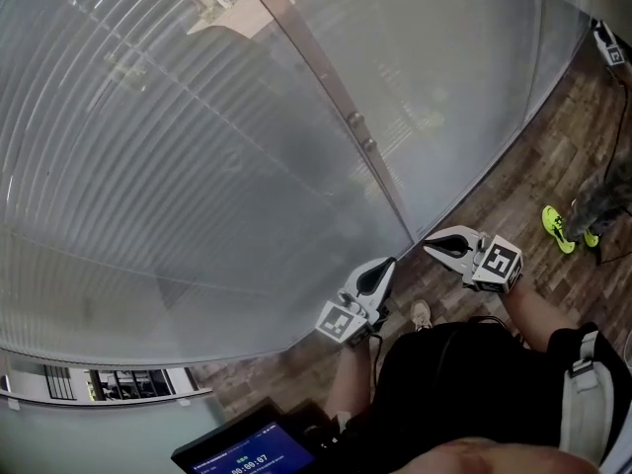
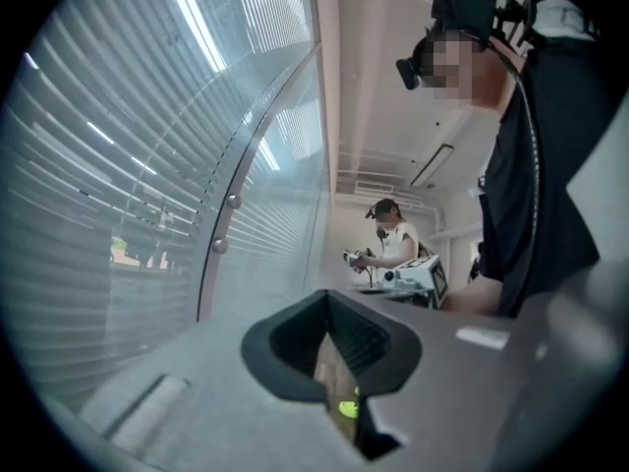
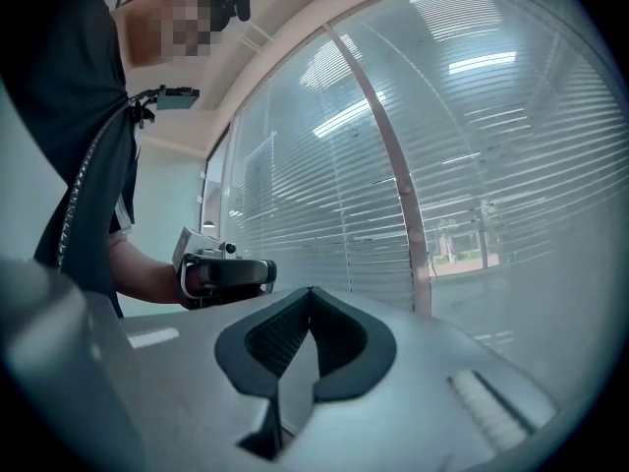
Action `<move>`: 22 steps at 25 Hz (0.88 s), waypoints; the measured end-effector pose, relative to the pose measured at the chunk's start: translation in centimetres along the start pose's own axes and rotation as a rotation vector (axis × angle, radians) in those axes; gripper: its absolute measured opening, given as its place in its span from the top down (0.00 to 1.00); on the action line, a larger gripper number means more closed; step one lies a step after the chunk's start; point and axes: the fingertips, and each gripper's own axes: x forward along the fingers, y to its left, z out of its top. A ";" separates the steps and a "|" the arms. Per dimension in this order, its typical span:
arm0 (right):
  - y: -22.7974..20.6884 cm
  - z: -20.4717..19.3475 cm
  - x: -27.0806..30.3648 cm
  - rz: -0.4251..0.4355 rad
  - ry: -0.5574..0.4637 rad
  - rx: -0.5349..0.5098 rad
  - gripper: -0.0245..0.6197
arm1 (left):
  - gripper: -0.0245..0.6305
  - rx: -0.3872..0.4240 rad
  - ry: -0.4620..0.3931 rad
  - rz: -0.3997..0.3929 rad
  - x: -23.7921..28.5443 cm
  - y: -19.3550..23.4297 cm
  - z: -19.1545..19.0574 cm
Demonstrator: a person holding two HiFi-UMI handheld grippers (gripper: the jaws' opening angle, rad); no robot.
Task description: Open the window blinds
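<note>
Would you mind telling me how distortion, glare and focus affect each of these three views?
Head view: wide-angle lens bows the white slatted blinds and the vertical window post; light is flat and hazy. Left gripper view: bright streaks glare on the glass, corners dark. Right gripper view: similar glare, near jaws soft.

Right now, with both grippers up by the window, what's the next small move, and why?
Probably open the right gripper and reach for the small knobs on the window post. The blinds hang lowered behind glass, and both it and the left gripper are shut, empty and short of the post.
</note>
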 end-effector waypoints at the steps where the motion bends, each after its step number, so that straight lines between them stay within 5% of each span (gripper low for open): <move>1: -0.4 0.3 0.7 -0.008 -0.001 -0.004 0.96 | 0.96 0.002 0.002 -0.012 0.1 0.6 0.3; 7: -2.2 1.7 5.3 -0.024 -0.008 -0.053 0.96 | 0.96 0.016 -0.011 -0.056 0.3 4.7 2.3; 22: -7.8 3.5 10.2 -0.249 0.062 -0.198 0.96 | 0.96 0.036 0.004 -0.167 1.9 8.5 2.6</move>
